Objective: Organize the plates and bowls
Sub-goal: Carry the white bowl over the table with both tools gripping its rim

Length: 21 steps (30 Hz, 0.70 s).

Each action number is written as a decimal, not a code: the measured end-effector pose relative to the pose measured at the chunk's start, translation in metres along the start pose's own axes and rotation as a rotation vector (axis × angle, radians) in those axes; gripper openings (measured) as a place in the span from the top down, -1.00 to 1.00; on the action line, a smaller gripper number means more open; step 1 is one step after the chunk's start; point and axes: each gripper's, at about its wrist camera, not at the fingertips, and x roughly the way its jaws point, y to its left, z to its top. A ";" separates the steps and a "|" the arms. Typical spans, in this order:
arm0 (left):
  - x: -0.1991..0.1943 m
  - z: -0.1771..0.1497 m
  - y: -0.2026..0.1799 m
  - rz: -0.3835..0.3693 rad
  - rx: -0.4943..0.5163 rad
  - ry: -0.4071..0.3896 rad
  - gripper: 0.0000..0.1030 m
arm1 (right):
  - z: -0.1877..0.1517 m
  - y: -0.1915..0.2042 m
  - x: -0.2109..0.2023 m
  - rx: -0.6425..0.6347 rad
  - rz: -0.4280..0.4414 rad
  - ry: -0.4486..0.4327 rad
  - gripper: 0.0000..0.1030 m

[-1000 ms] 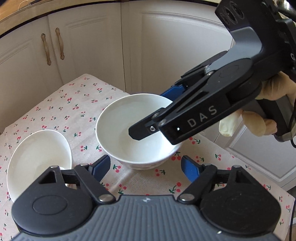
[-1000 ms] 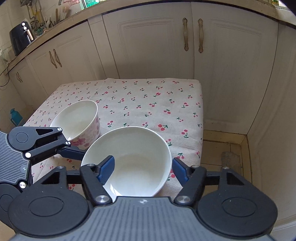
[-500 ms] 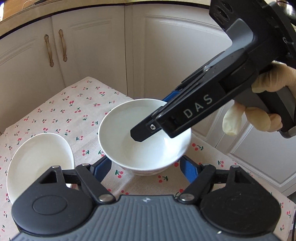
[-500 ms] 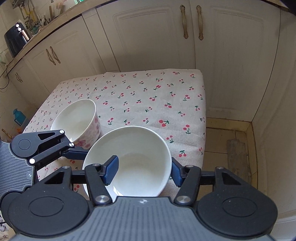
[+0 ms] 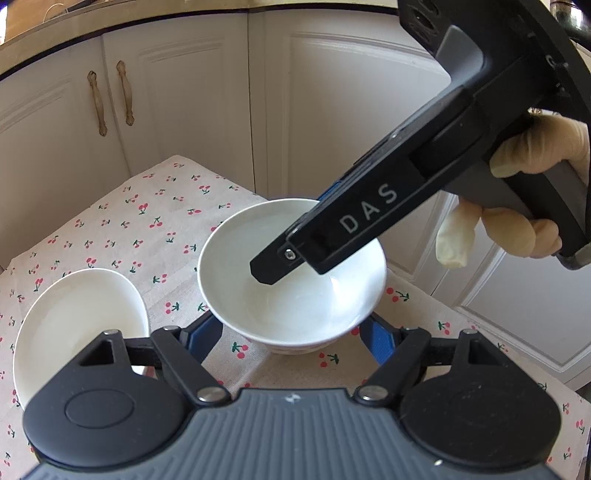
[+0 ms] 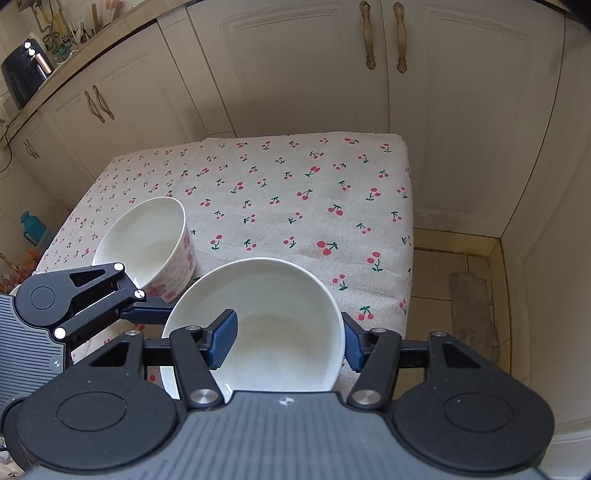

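Bowl (image 6: 258, 325) wall is clamped by right gripper (image 6: 291, 341) at 3 o'clock for lifting; left gripper (image 5: 295, 332) straddles it, contact unclear.

Cloth (image 6: 280, 192) on bench: beige, small red cherries on green stems. Bowl (image 6: 280, 343) at lower centre of right wrist view: plain white. Second bowl (image 6: 147, 240) at left: white inside, pink floral print outside. Dish (image 5: 74, 325) at lower left of left wrist view: plain white. Hand-held gripper bodies: black and grey, blue pads (image 6: 221, 341), white letters "DAS" (image 5: 369, 212). Glove (image 5: 532, 229) at right: cream. Cabinet doors (image 6: 461, 110): off-white, aged brass handles (image 6: 382, 35). Bottle (image 6: 31, 227) at far left: teal.
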 end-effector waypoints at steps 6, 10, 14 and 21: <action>-0.002 0.000 -0.003 0.003 0.014 0.007 -0.56 | -0.002 0.004 -0.003 0.001 -0.009 -0.004 -0.24; -0.006 -0.002 -0.004 -0.004 0.014 0.018 -0.56 | -0.004 0.009 -0.007 0.001 -0.008 0.001 -0.25; -0.015 -0.004 -0.005 -0.013 0.018 0.025 -0.56 | -0.007 0.018 -0.013 -0.010 -0.006 0.003 -0.25; -0.042 -0.010 -0.011 -0.023 0.037 0.041 -0.56 | -0.019 0.038 -0.030 -0.022 0.009 0.001 -0.25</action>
